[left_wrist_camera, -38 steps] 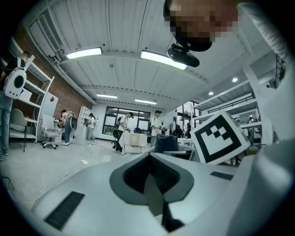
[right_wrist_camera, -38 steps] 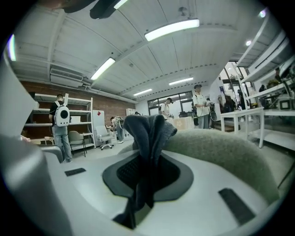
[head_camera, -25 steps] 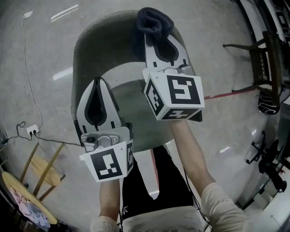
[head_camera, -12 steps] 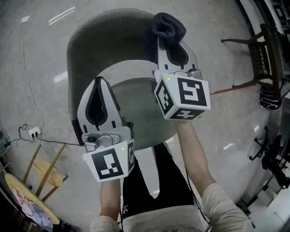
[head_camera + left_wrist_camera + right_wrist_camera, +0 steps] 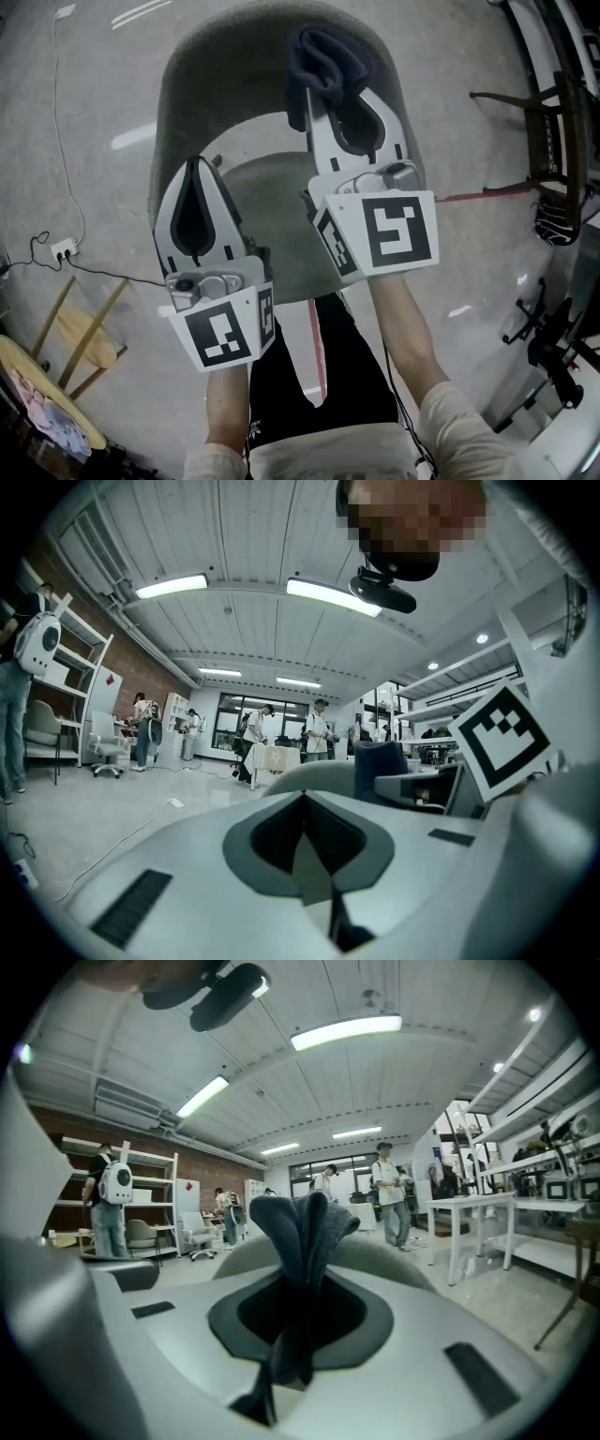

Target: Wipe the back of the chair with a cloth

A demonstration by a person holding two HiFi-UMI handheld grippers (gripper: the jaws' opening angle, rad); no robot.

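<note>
- the right gripper (image 5: 330,89) is clamped on a dark blue cloth (image 5: 323,56); the bunched folds stick out past its jaw tips and hide them.
- the cloth lies over the curved back of the grey chair (image 5: 183,103), just ahead of the right gripper. whether it presses on the back cannot be told.
- the left gripper (image 5: 195,169) has its jaws together with nothing between them, over the back's left side.
- both grippers cover much of the seat (image 5: 272,211), and the chair's legs are hidden.
</note>
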